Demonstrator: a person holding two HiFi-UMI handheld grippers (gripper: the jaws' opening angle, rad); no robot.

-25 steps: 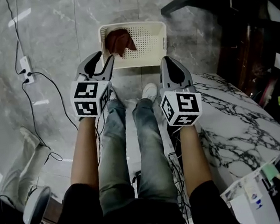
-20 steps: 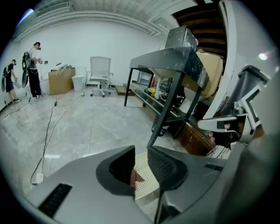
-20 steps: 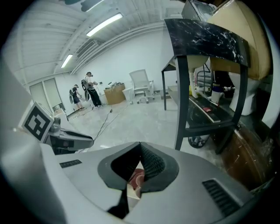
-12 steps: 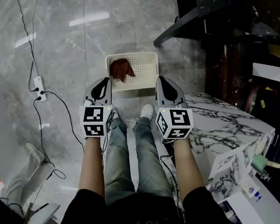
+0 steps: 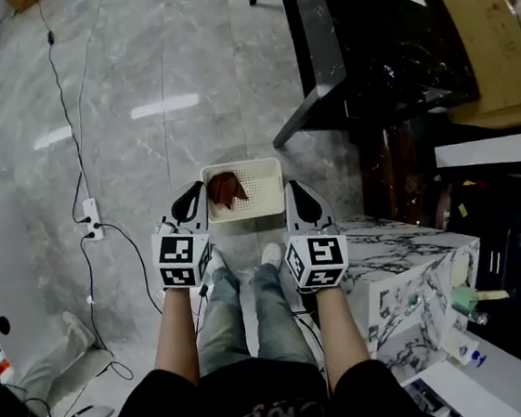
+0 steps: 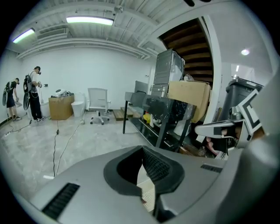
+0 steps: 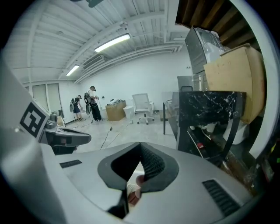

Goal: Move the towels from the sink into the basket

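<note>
Head view: a reddish towel (image 5: pixel 225 188) lies in the white basket (image 5: pixel 269 191) on the floor (image 5: pixel 139 123), just ahead of both grippers. The left gripper (image 5: pixel 191 204) and right gripper (image 5: pixel 299 206) each have their jaws pressed together on nothing, with a marble counter (image 5: pixel 406 252) beside the right one.

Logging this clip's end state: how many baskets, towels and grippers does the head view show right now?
Baskets: 1, the cream basket on the floor.
Towels: 1, a reddish-brown towel lying inside it.
Grippers: 2, the left gripper and the right gripper, both shut and empty.
Total: 4.
</note>
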